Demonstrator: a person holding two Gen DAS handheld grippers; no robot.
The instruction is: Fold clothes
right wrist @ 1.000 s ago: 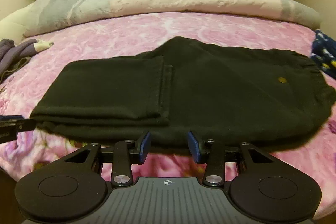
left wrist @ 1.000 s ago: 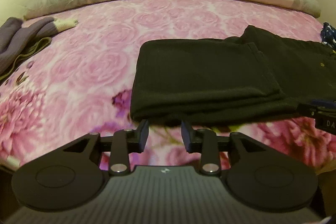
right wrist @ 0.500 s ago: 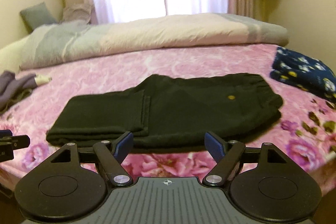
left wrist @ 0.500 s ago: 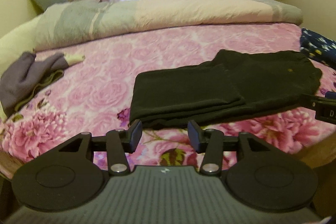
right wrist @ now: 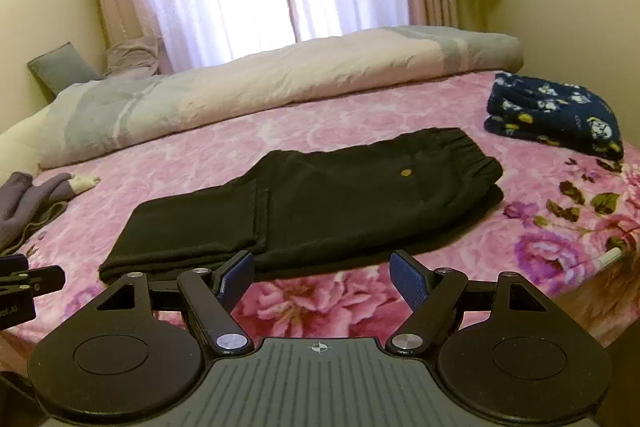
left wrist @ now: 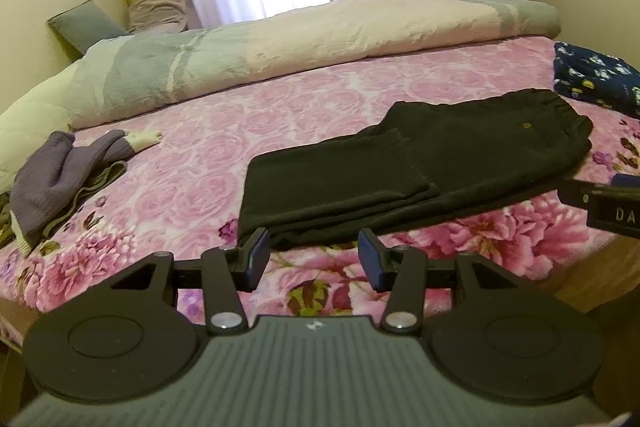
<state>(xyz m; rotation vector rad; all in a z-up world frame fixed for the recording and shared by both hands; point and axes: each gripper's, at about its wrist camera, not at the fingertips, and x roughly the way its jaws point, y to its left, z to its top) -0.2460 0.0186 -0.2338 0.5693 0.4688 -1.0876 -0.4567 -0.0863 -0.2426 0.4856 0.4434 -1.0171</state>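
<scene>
Black trousers lie folded on the pink floral bed, legs doubled over toward the left, waistband with a small gold button at the right. My left gripper hovers open off the bed's front edge, short of the trousers' left end, holding nothing. My right gripper is open wide, also back from the front edge, before the trousers' middle, empty. Each gripper's side shows at the edge of the other's view.
A purple-grey garment lies crumpled at the bed's left. A folded navy patterned garment sits at the right. A rolled grey and cream duvet spans the back, with pillows and curtains behind. Bare pink bedspread lies left of the trousers.
Both grippers have pulled back and risen away from the trousers' front edge, and their jaws have opened wider. The trousers stay put on the bed.
</scene>
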